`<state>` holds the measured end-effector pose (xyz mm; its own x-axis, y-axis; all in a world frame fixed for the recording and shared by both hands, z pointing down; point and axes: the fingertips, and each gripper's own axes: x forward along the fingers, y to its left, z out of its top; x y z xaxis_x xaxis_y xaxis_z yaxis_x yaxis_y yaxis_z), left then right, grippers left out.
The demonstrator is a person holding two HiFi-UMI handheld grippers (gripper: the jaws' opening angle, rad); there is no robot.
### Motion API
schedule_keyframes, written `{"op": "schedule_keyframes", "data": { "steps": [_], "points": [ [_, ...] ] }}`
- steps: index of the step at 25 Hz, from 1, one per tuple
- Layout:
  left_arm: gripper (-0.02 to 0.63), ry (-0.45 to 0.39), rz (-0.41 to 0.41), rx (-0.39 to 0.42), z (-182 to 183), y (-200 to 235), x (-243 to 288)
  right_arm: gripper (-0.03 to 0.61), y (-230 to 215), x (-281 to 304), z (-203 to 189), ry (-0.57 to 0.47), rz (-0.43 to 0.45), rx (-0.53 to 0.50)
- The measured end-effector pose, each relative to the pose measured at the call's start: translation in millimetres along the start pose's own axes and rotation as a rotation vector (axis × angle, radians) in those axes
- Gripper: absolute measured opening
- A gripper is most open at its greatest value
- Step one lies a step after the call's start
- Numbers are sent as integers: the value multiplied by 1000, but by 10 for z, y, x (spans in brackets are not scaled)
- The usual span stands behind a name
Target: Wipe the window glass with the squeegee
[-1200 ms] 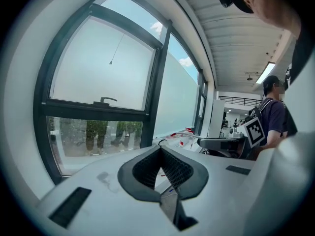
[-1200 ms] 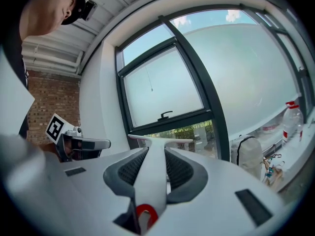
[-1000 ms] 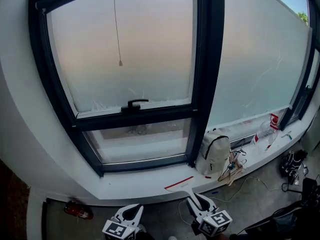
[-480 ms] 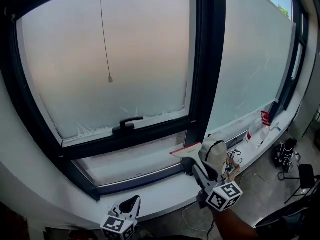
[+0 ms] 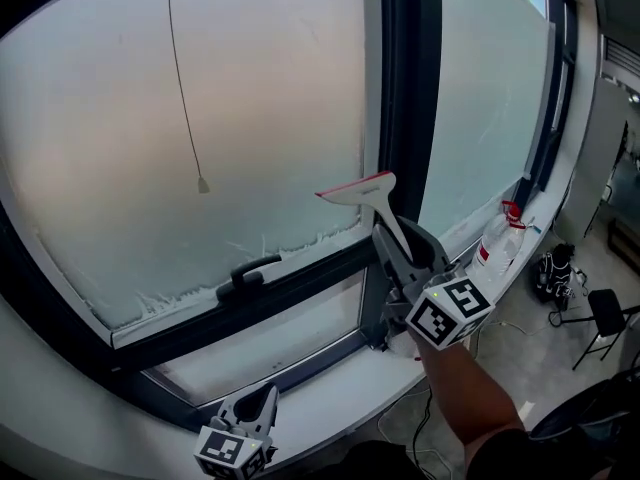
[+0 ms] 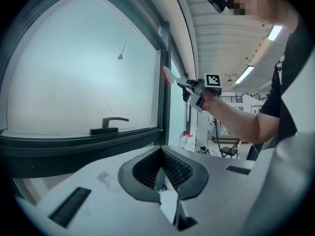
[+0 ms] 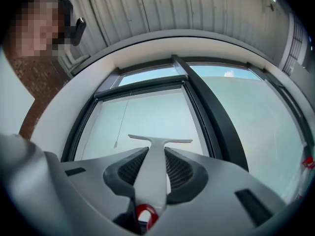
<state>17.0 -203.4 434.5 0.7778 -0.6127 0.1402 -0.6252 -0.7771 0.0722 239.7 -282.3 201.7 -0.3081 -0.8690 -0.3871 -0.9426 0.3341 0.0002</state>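
A white squeegee [image 5: 362,190] with a red blade edge is gripped by its handle in my right gripper [image 5: 400,240], which is shut on it. The blade is raised in front of the frosted window glass [image 5: 150,108], near the dark centre post [image 5: 400,88]; whether it touches the pane I cannot tell. In the right gripper view the squeegee [image 7: 158,149] runs up between the jaws of that gripper [image 7: 156,168], blade across the top. My left gripper [image 5: 245,420] hangs low by the sill, shut and empty, its jaws together in the left gripper view [image 6: 160,177].
A black window handle [image 5: 255,266] sits on the lower frame. A blind cord with its pull [image 5: 203,183] hangs before the glass. A spray bottle [image 5: 497,240] stands on the white sill [image 5: 330,388] at the right. A chair [image 5: 600,318] is on the floor beyond.
My right gripper has lifted the squeegee from sill height up to the lower part of the upper pane. The head view has swung closer to the window.
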Motion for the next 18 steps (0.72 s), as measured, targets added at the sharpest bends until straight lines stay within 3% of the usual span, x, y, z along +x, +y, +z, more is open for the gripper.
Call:
{"op": "schedule_keyframes", "data": {
  "steps": [4,10,18],
  "points": [
    [0,19,-5,-18,-76,93,138,87,-248,499,311,-50,-13,-43],
    [0,41,35,-39,-155,181,236,87,-735,1213,699,-113,-15,-3],
    [0,42,81,-68,-213,221,288,87,-1015,1816,982,-138,3,-94]
  ]
}}
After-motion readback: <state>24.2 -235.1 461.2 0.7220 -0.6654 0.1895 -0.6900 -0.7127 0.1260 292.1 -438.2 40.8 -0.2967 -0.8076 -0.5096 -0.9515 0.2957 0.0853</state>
